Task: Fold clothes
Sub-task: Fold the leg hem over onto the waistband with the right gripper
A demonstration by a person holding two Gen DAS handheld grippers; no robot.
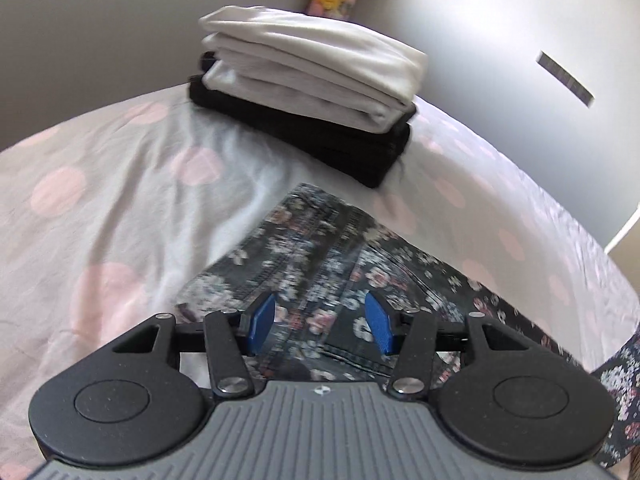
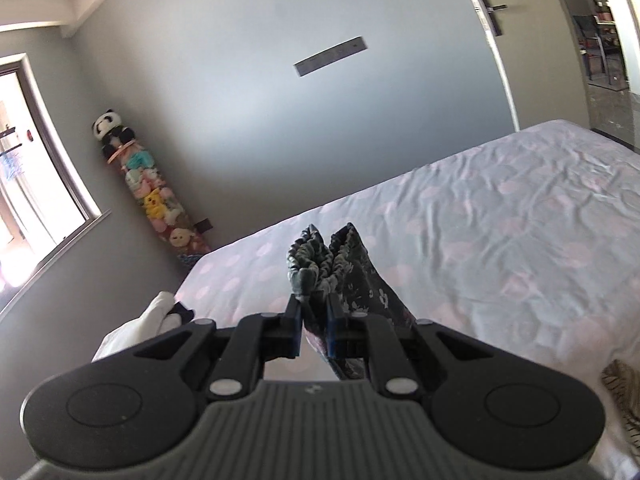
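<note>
A dark floral garment lies on the pink-dotted bedsheet. My left gripper is open just above it, blue pads on either side of a fold, holding nothing. My right gripper is shut on the same floral garment at its gathered elastic edge and holds it lifted above the bed. The bunched cloth sticks up past the fingertips.
A stack of folded clothes, white ones on black ones, stands on the bed beyond the floral garment. It shows at the lower left in the right wrist view. A column of plush toys stands in the room's corner. A striped cloth lies at the right edge.
</note>
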